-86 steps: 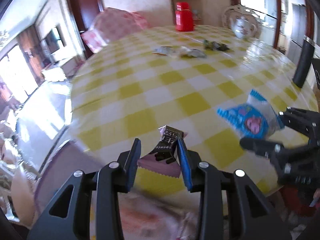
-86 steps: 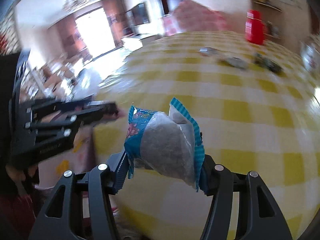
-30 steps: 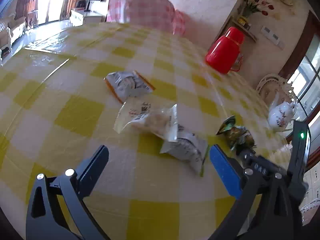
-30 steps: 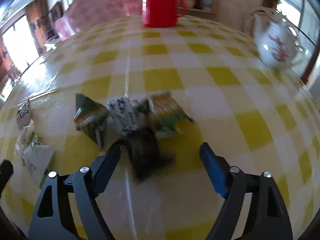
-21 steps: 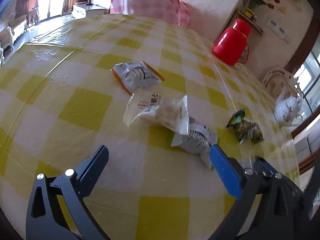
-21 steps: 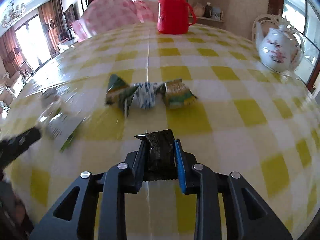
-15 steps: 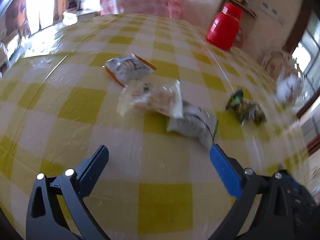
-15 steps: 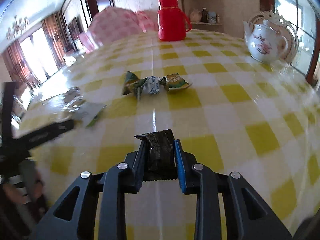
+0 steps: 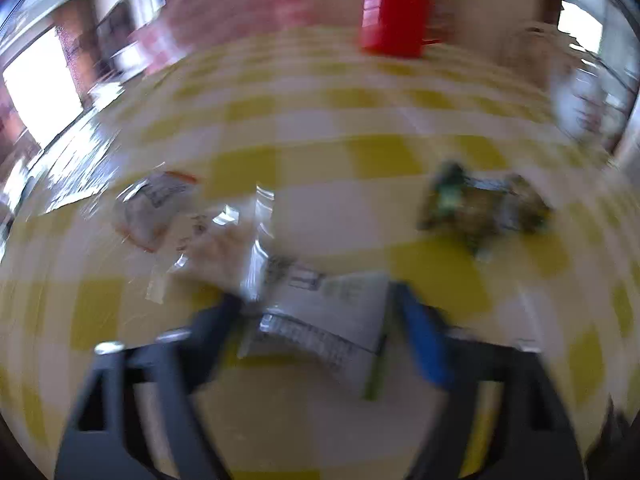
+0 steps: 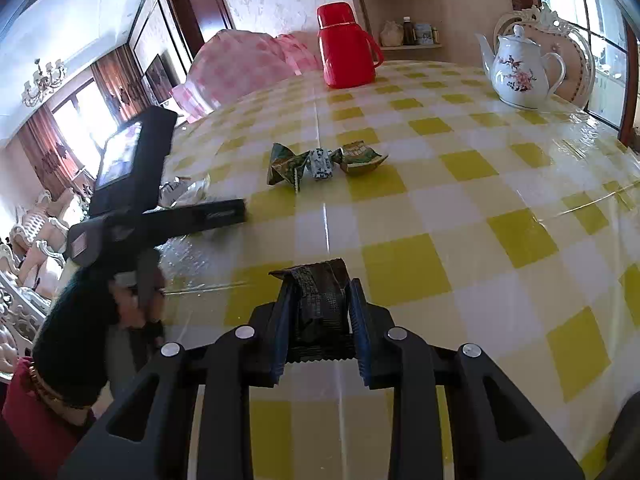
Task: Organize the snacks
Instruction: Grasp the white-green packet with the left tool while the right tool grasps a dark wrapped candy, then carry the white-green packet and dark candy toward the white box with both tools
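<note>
Right wrist view: the right gripper (image 10: 320, 312) angles down over the checked table (image 10: 460, 216), jaws clamped on a dark wrapper (image 10: 318, 292). At 10 o'clock the left gripper (image 10: 224, 212), in a dark-sleeved hand (image 10: 136, 296), reaches across the table. At 12 o'clock lie green sweets (image 10: 320, 164), and beyond them a red flask (image 10: 346, 48).

Left wrist view, blurred: the left gripper's (image 9: 316, 312) jaws have just been closing around a white packet (image 9: 324, 312); contact cannot be told.
</note>
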`<state>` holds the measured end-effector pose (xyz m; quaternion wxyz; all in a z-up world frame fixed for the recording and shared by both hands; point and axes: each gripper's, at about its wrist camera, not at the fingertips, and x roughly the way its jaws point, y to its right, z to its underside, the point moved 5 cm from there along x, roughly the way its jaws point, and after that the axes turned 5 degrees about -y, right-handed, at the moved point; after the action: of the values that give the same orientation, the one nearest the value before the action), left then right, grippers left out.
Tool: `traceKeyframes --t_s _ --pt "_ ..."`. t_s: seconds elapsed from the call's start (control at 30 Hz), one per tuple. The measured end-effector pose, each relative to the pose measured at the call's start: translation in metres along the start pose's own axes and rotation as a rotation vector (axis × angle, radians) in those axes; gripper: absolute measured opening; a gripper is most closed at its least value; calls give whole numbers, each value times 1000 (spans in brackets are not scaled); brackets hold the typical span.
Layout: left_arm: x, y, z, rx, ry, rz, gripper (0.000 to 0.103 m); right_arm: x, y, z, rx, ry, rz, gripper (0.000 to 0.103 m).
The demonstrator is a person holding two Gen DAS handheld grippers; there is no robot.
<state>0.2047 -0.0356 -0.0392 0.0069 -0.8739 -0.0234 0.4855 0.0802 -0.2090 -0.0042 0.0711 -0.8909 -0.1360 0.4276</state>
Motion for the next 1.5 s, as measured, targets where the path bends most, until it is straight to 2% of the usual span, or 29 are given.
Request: traceKeyframes --t_s 0.1,0.2,0.23,0.67,0.93,1.07,1.2,1.5 --pt "-12 5 15 85 9 52 46 0 0 0 -4 3 5 27" --pt "-22 0 22 50 -10 155 45 0 1 2 -11 4 17 27" --pt "-27 -2 25 44 -7 163 45 2 1 2 -11 0 20 27" --pt "-69 3 70 87 51 180 45 2 -13 14 -19 -37 -2 27" --pt "-97 9 100 110 94 201 45 -14 -33 34 -43 -18 1 27" --pt "-115 6 114 96 138 211 45 -21 -36 42 -22 -10 -3 27" --pt "-122 1 131 73 141 238 45 -30 -40 56 16 0 -22 27" --pt "-154 -13 156 81 195 211 45 -52 -61 85 51 23 -66 27"
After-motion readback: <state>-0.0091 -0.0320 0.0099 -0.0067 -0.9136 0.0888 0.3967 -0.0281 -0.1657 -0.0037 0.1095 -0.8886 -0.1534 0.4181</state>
